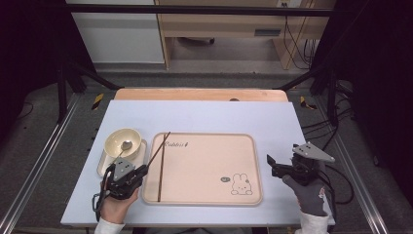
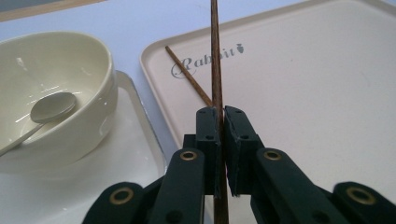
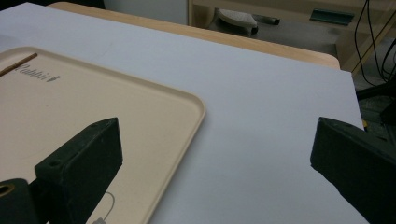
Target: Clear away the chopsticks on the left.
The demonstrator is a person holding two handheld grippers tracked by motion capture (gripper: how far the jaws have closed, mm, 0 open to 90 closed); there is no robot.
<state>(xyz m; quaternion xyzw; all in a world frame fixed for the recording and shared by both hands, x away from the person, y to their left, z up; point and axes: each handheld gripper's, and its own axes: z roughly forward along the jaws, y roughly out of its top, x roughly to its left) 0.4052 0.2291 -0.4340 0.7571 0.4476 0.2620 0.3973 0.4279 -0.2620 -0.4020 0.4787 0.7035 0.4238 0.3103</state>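
My left gripper is shut on a thin brown chopstick that runs straight out past its jaws, slanting over the left edge of the beige rabbit tray in the high view. A second chopstick lies flat on the tray along its left side, partly hidden behind the jaws. My right gripper stands open over the pale blue table, just right of the tray's right rim. Nothing is between its jaws.
A cream bowl with a metal spoon in it stands on a small white tray left of the big tray. Dark frame posts rise at the table's far corners.
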